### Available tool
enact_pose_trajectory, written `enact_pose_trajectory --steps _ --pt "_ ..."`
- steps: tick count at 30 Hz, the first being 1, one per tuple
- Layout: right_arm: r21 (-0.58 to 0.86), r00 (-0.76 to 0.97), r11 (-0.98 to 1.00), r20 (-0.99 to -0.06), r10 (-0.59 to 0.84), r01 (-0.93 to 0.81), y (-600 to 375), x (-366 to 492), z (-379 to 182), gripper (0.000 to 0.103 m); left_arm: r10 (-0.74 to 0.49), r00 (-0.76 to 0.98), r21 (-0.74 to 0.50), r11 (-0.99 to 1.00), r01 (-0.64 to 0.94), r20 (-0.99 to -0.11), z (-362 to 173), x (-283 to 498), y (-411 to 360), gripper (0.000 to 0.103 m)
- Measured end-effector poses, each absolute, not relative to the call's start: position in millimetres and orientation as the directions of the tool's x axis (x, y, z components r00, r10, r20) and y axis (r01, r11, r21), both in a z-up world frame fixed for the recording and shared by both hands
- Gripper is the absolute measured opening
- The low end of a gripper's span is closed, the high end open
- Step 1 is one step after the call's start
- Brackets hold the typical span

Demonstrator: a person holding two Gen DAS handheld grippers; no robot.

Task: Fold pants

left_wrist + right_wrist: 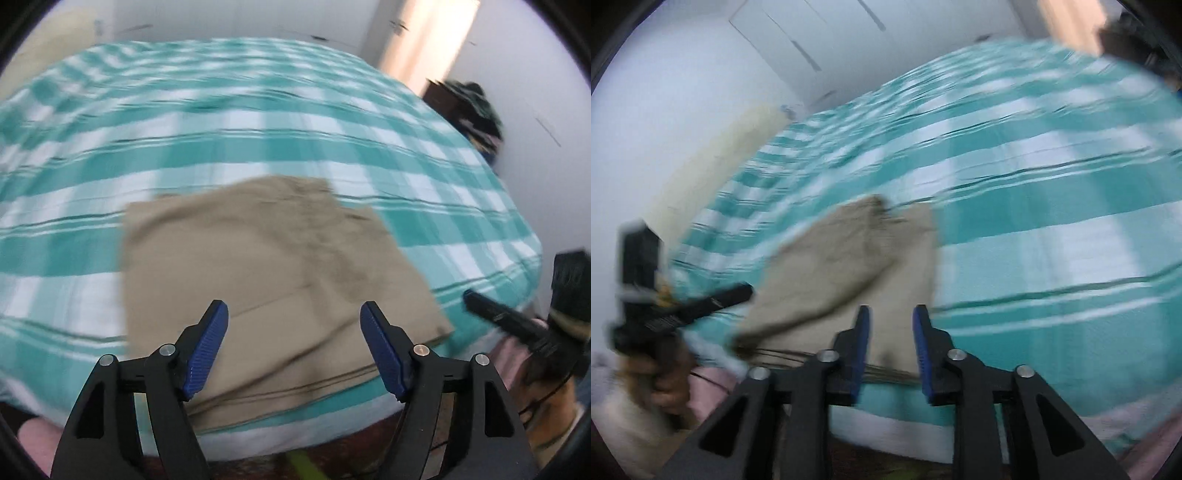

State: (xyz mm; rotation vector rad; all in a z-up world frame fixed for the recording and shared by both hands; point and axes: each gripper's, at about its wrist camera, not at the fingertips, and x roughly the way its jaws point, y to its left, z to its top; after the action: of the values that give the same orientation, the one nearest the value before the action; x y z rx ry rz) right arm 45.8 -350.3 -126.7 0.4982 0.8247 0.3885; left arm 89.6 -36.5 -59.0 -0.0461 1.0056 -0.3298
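Pants (273, 280): khaki, folded into a compact stack of layers, lay on the bedspread near its front edge; in the left wrist view they filled the centre of the frame and ran toward 6 o'clock, with stacked fold edges showing along the near side.
Pants in the right wrist view (849, 273): the same stack sat left of centre, its layered edge toward 7 o'clock.
Bedspread (258, 122): teal and white check, covered the bed and stretched away toward 12 o'clock; blurred by motion.
Left gripper (293, 349): released, the blue pads spread wide apart, hovering just above the near edge of the pants with nothing between them.
Right gripper (891, 350): parted by a narrower gap, the pads framing the near right corner of the pants without closing on the cloth; whether they touched it could not be told.
Right gripper seen from the left wrist (524, 325): at 4 o'clock, beside the pants' right edge.
Left gripper seen from the right wrist (683, 310): at 8 o'clock, held in a hand (665, 384).
Wall (229, 18): white, at 12 o'clock beyond the bed.
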Motion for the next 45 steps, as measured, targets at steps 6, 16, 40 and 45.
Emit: enact_pose_trajectory --steps 6,16,40,45 --pt "0.716 0.431 0.691 -0.595 0.679 -0.1 -315.6 123.0 -149.9 0.078 -0.199 0.506 -0.19 0.979 0.07 -0.84 -83.7 73.8 44.5 0.076" --pt "0.55 0.381 0.827 -0.743 0.549 -0.12 -288.4 155.9 -131.5 0.007 -0.177 0.497 -0.219 0.975 -0.028 -0.849 -111.4 47.2 77.4 0.076" --pt "0.653 0.385 0.758 -0.701 0.6 0.009 -293.5 179.5 -191.4 0.052 -0.192 0.481 -0.217 0.976 0.003 -0.855 -121.8 39.4 62.6 0.076" --pt "0.652 0.389 0.758 -0.695 0.605 -0.014 -296.7 176.7 -186.5 0.036 -0.177 0.457 -0.209 0.978 -0.021 -0.871 -133.8 34.7 71.8 0.076"
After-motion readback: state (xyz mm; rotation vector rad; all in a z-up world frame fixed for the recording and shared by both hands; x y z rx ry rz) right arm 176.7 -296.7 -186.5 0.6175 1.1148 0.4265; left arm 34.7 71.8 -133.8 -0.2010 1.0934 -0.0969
